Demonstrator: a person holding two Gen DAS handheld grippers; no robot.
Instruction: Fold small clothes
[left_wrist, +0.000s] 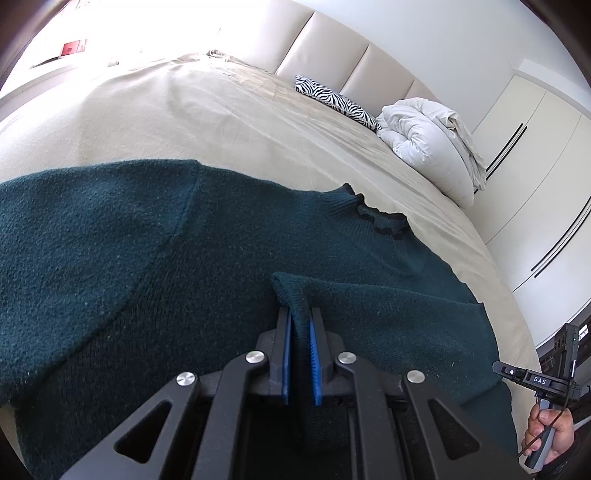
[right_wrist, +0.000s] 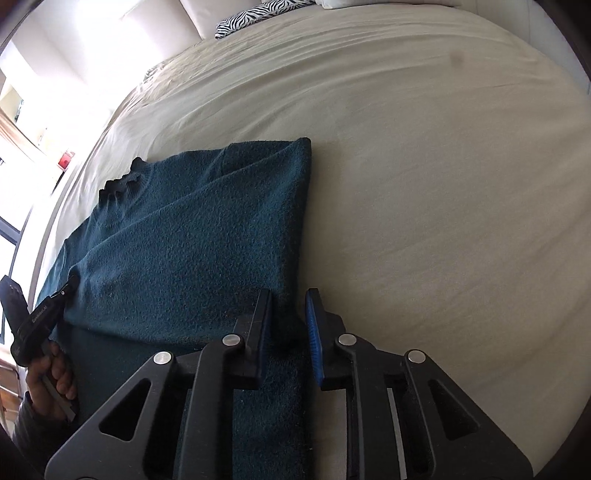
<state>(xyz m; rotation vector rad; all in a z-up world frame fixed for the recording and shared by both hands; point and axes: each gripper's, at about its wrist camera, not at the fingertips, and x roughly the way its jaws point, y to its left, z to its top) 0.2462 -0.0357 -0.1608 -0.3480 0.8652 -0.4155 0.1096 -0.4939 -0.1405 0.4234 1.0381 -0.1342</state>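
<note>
Left gripper is clamped on a raised pinch of the teal sweater, which lies flat on the bed, long axis running from hem to collar. Right gripper stands slightly parted at the sweater's folded right edge, no pad pressing; it is nearer that edge.

A home bedroom: wide bed, padded headboard, rolled duvet, wardrobe doors.
</note>
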